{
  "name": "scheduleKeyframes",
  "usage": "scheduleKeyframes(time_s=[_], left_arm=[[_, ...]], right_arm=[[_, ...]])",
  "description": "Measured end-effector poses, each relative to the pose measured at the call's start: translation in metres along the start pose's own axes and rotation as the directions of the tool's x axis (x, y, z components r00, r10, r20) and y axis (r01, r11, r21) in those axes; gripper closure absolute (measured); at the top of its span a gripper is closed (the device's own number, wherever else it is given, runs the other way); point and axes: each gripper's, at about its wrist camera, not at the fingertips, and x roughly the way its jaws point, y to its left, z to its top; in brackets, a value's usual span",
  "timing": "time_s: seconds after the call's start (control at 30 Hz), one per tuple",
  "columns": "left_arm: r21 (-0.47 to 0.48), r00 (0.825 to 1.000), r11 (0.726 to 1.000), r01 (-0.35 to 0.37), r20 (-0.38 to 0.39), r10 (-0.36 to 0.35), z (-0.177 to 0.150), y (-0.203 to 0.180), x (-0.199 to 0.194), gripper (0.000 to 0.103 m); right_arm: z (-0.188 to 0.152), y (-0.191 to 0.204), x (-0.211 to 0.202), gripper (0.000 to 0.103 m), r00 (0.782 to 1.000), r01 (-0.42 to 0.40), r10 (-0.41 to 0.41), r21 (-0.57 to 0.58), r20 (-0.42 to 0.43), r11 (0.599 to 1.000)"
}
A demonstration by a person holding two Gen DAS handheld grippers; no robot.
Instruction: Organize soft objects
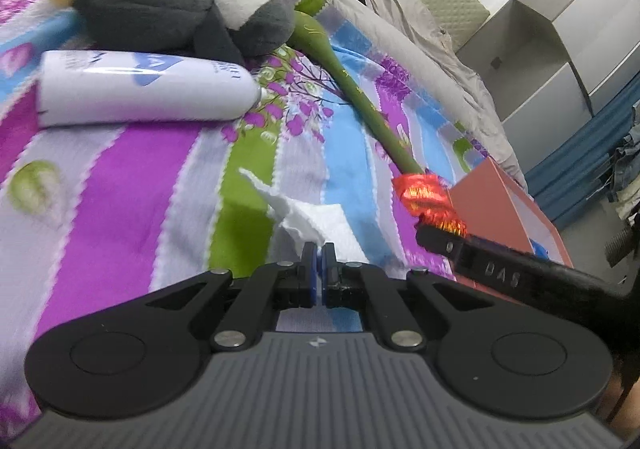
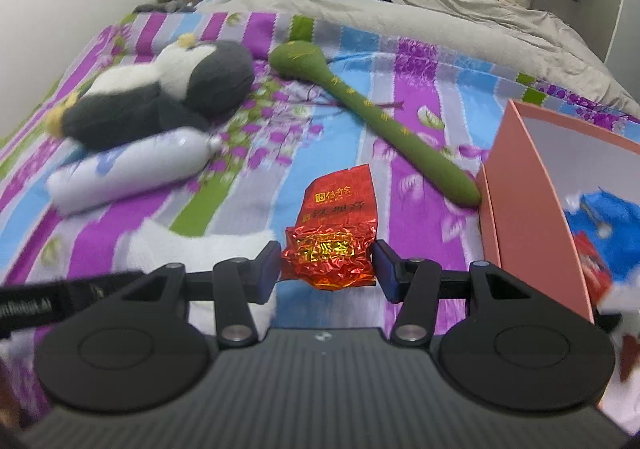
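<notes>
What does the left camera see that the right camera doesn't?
Only the left wrist view shows the left gripper, shut on a white tissue. Only the right wrist view shows inside the pink box, where something blue lies, and the printed face of the red foil packet between the right gripper's pads. Both show the penguin plush, white bottle, green stick and striped bedspread.

Right gripper [image 2: 327, 269] clamps a red foil packet [image 2: 331, 245] — pink box [image 2: 520, 185] beside.

One plush penguin [image 2: 160, 97], one white tube [image 2: 128, 169], one green wand [image 2: 384, 125], one red foil packet [image 2: 332, 245], one white tissue [image 1: 312, 221], one pink box [image 2: 520, 185] holding perhaps two items.
</notes>
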Motion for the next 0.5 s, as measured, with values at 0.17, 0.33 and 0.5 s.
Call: scheduleKeyframes(time_s=[0.17,0.33,0.5], left_arm=[[0.006,0.999,0.999,-0.035,-0.007,0.035,-0.029,-0.007,-0.037,0.101],[0.003,0.995,0.996,-0.091,-0.046,0.091,-0.051,0.0,-0.06,0.1],[0.052,0.989,0.99,-0.133,-0.064,0.136,-0.059,0.003,-0.069,0.098]], right_arm=[[-0.035,-0.011,-0.027,0.05,0.998,0.008,-0.005,0.05,-0.058,0.999],[-0.072,-0.016,-0.046,0.05,0.993,-0.001,0.014,0.113,-0.115,0.994],[-0.099,-0.013,-0.054,0.049,0.989,-0.018,0.038,0.137,-0.143,0.99]])
